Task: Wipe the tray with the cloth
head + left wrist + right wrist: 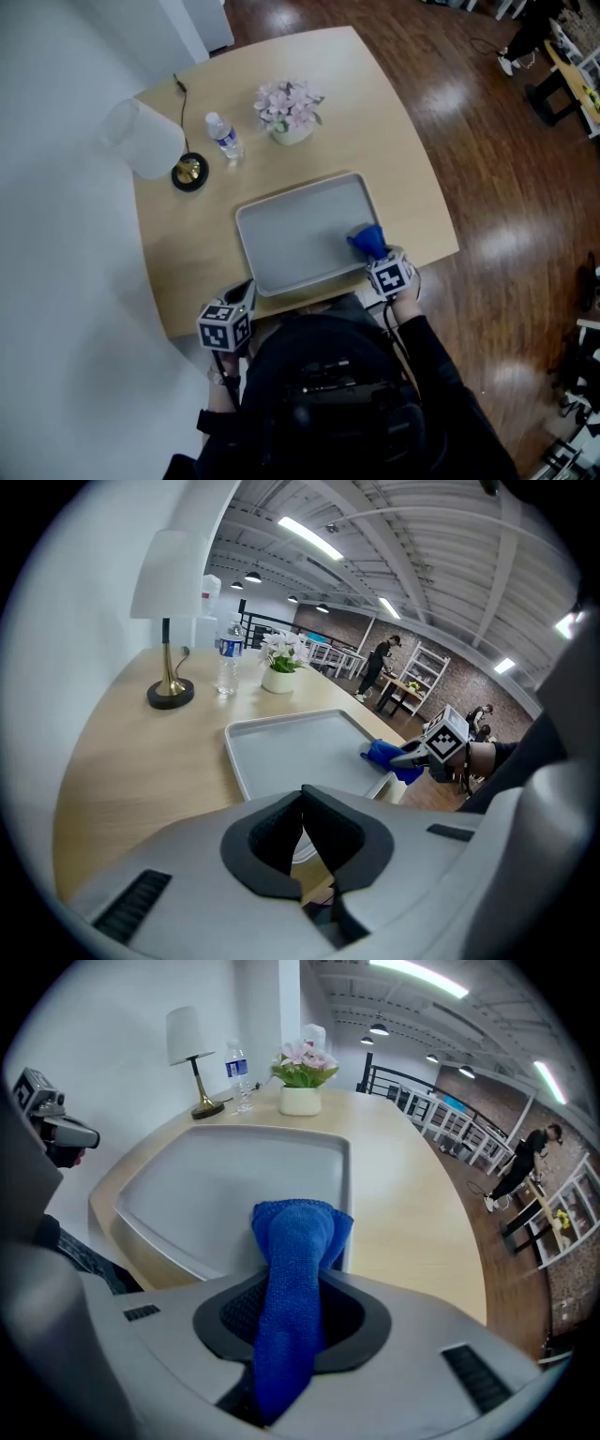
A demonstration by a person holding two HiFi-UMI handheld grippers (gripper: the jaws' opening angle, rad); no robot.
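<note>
A grey tray point(291, 234) lies on the light wooden table point(403, 169), near its front edge. My right gripper point(375, 251) is shut on a blue cloth point(367, 240), and the cloth's free end rests on the tray's near right corner. In the right gripper view the cloth point(295, 1241) runs up between the jaws of my right gripper point(292, 1309) onto the tray point(225, 1176). My left gripper point(247, 289) hovers at the tray's near left corner. Seen in the left gripper view, its pads point(281, 832) meet, with the tray point(291, 747) and cloth point(384, 754) beyond them.
Behind the tray stand a white-shaded lamp point(150, 141), a water bottle point(225, 137) and a pot of pink flowers point(291, 109). The table's right edge drops to a wooden floor point(506, 187). The person's body is close against the near edge.
</note>
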